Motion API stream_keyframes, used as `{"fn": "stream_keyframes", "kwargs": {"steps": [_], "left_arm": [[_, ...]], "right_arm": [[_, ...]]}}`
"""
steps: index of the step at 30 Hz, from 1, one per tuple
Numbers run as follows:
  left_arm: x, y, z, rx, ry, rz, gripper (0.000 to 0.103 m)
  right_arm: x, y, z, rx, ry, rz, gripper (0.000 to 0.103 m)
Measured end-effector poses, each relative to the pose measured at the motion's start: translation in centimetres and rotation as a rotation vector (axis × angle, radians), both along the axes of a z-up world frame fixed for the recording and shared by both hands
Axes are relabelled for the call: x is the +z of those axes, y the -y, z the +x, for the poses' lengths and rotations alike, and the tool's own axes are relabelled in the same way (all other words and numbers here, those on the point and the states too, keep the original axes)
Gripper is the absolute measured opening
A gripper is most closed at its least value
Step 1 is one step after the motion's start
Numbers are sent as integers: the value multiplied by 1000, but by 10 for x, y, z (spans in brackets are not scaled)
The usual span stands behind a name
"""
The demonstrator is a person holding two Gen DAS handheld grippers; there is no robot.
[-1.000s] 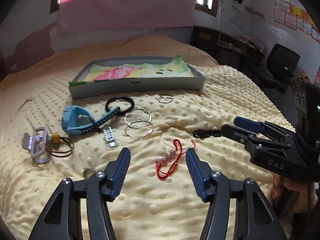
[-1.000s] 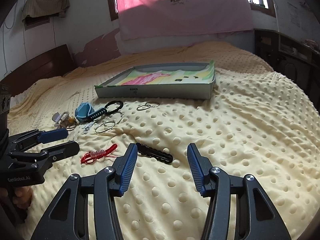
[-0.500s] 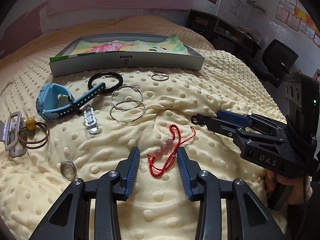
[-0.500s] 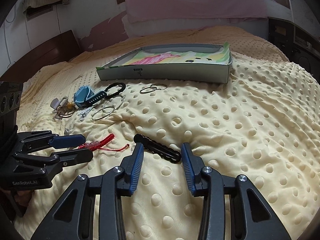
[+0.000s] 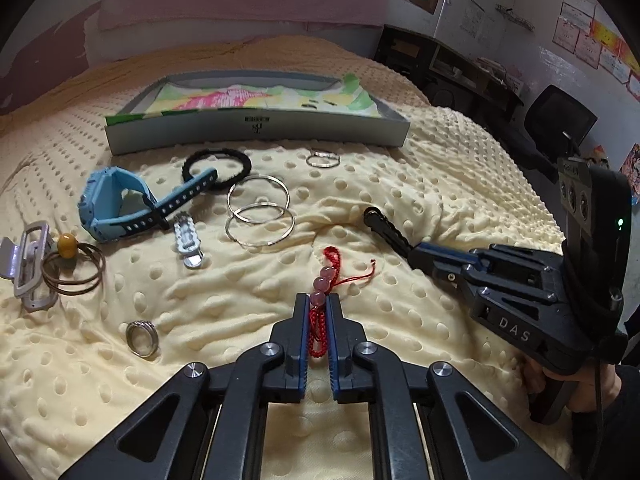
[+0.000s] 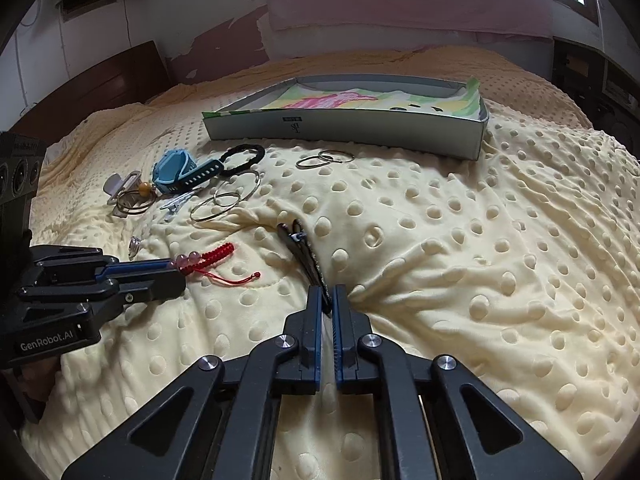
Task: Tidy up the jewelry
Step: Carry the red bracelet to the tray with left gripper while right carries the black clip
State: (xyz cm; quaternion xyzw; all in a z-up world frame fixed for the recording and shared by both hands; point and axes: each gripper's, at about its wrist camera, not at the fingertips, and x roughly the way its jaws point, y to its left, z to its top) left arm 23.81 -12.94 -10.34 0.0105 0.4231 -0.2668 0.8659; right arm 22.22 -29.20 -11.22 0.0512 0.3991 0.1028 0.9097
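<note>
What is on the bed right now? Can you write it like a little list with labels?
surface: yellow dotted blanket
box: open shallow box, far side
left gripper: shut on red bead bracelet
right gripper: shut on black hair clip
still loose: blue watch, black hair tie, two big silver hoops, silver ring

"DAS" on the right gripper (image 5: 414, 254) body, "GenRobot.AI" on the left gripper (image 6: 176, 270) body
</note>
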Motion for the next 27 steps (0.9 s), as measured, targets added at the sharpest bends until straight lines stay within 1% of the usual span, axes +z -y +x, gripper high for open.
{"fn": "stream_keyframes", "kwargs": {"steps": [3, 9, 13, 16, 20, 23, 27], "left_arm": [[11, -5, -2, 9, 26, -12, 8], [38, -11, -1, 17, 84, -33, 8], [58, -11, 12, 41, 132, -27, 8], [70, -15, 35, 76, 142, -56, 8], [82, -23, 80, 125, 142, -107, 8], [83, -23, 112, 150, 137, -112, 8], [73, -15, 156, 167, 106, -84, 8]], "right_arm": [[6, -2, -5, 7, 29, 13, 2], [33, 1, -19, -25, 153, 53, 2], [50, 0, -5, -59, 202, 66, 2], [59, 1, 18, -97, 220, 87, 2], [65, 3, 54, -135, 225, 111, 2], [66, 6, 82, -153, 210, 109, 2], [63, 9, 121, -177, 160, 97, 2]]}}
